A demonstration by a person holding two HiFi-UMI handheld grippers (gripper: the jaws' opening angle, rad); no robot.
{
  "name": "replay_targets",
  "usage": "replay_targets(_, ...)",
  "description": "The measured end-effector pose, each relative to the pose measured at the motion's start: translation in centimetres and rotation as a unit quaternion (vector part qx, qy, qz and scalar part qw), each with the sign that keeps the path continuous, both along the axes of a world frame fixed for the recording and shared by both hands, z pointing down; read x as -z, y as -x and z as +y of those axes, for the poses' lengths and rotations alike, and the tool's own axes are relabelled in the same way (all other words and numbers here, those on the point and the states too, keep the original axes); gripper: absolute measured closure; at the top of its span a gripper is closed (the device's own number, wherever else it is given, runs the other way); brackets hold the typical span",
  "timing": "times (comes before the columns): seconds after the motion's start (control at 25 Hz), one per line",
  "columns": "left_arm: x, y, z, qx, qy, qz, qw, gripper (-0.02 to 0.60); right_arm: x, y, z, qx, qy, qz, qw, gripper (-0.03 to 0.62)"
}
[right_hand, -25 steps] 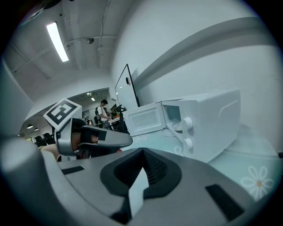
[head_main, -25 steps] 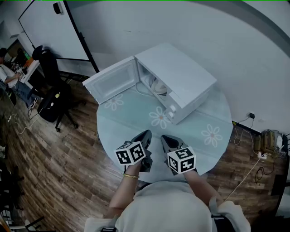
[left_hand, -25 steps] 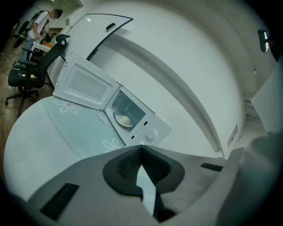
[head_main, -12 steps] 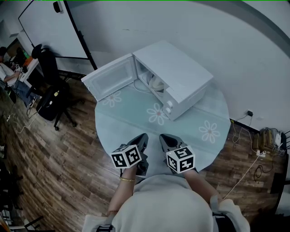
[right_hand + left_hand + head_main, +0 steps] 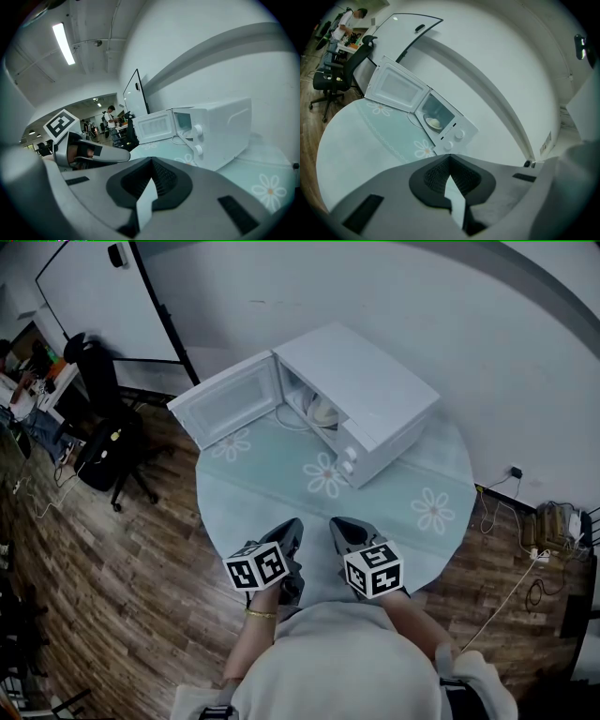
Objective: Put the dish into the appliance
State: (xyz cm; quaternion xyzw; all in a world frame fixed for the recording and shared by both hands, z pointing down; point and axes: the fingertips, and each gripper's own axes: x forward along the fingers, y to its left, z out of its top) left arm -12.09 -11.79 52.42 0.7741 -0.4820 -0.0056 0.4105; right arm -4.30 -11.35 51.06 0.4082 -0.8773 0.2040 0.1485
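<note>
A white microwave (image 5: 366, 390) stands at the far side of the round table, its door (image 5: 225, 407) swung wide open to the left. A pale dish (image 5: 323, 412) sits inside the cavity, and it also shows as a dish (image 5: 434, 123) in the left gripper view. Both grippers hover low over the table's near edge, well short of the microwave. My left gripper (image 5: 292, 529) is shut with nothing in it. Beside it, my right gripper (image 5: 339, 527) is also shut and empty. The right gripper view shows the microwave (image 5: 220, 126) side-on and the left gripper (image 5: 89, 152) at its left.
The table (image 5: 272, 488) carries a pale green cloth with flower prints. A black office chair (image 5: 105, 399) and a whiteboard (image 5: 103, 296) stand at the left. Cables and a power strip (image 5: 548, 526) lie on the wooden floor at the right. People sit at a desk (image 5: 23, 381) far left.
My left gripper has drawn back a little toward the person and to the left. The right gripper has stayed where it was. Both jaws remain shut.
</note>
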Motion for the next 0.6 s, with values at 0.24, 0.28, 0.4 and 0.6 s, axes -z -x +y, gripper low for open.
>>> replay_targets(0.24,0.08,0.24,-0.12,0.003,0.000,0.008,1.0000,0.569,0.37,-0.03,-0.02,0.000,-0.005,-0.001,1.000,0.589)
replay_targets(0.28,0.10,0.24,-0.20,0.003,0.000,0.007,1.0000,0.569,0.41,-0.09,-0.12,0.000,-0.005,-0.001,1.000,0.589)
replay_targets(0.4,0.18,0.11,-0.24,0.001,0.000,0.005,1.0000,0.569,0.46,-0.17,-0.25,0.000,-0.005,-0.003,1.000,0.589)
replay_targets(0.6,0.22,-0.24,-0.17,-0.003,-0.001,0.007,1.0000,0.569,0.42,-0.12,-0.26,0.001,-0.005,-0.004,1.000,0.589)
